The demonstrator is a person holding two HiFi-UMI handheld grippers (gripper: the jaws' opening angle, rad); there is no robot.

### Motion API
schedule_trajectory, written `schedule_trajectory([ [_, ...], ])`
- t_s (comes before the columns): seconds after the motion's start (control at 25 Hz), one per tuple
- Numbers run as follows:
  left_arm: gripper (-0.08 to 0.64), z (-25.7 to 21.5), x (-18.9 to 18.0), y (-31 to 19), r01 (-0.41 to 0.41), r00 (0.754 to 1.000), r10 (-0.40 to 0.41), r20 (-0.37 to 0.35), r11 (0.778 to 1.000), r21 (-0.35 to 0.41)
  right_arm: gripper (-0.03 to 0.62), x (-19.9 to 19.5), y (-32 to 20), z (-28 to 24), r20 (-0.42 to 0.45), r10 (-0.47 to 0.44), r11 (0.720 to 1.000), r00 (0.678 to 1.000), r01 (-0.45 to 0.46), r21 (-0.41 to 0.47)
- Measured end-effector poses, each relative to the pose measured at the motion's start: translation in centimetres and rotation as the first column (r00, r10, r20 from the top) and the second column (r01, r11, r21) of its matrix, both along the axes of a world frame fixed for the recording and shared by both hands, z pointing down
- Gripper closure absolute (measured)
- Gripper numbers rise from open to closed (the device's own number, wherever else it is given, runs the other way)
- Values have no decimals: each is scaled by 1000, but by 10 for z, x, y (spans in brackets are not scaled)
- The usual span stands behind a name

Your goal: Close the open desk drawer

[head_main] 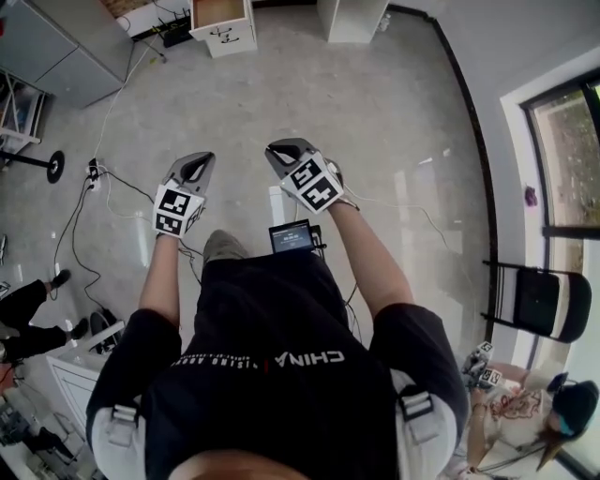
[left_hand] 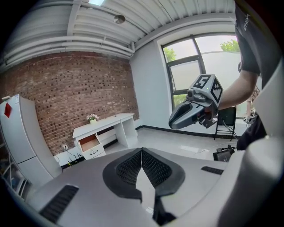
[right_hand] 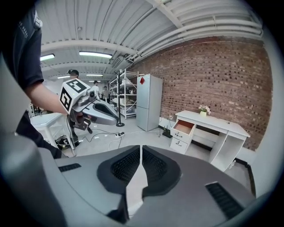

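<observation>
Both claws are up in front of the person, out over bare grey floor (head_main: pixel 403 112), and neither one is on anything. The left claw (head_main: pixel 196 168) has its jaws pressed together; its own view shows the two black ribbed pads (left_hand: pixel 131 167) meeting along one line with nothing between them. Same story on the right claw (head_main: pixel 287 150): pads (right_hand: pixel 153 167) closed tip to tip, nothing held. The two sit side by side, close but apart.

And the drawer (head_main: pixel 217 11)? It's well away, across the room at the top of the head view, pulled out of the white surface (head_main: pixel 225 39) with its wood-coloured inside showing. From the right gripper view it is the top drawer (right_hand: pixel 183 127) on the left side of that surface (right_hand: pixel 222 123), which stands against the brick wall (right_hand: pixel 213 75) with a small flower pot (right_hand: pixel 203 110) on top. The left gripper view catches it too, open (left_hand: pixel 88 142). Cables (head_main: pixel 80 220) trail over the floor on the left, and a black folding chair (head_main: pixel 539 302) stands by the window.
</observation>
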State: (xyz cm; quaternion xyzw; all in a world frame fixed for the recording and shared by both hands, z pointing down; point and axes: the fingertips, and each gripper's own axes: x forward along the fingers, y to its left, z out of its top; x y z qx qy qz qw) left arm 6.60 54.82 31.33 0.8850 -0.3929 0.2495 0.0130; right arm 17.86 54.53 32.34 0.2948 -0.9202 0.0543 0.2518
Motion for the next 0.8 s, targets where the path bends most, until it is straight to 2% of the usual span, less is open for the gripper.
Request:
schedule_trajectory([
  [0.2, 548, 7, 6, -26, -8, 1000, 8, 1, 1000, -5, 575, 2, -30, 7, 43, 14, 1000, 999, -13, -22],
  [0.4, 548, 18, -6, -82, -10, 1000, 9, -16, 1000, -16, 575, -10, -87, 17, 39, 30, 999, 999, -29, -39],
  [0.64, 548, 33, -46, -171, -51, 998, 48, -38, 996, -67, 575, -48, -170, 26, -4, 87, 994, 996, -87, -73],
  [0.8, 548, 23, -78, -245, -75, 995, 71, -70, 996, -51, 575, -80, -234, 23, -1, 137, 985, 991, -137, -102],
])
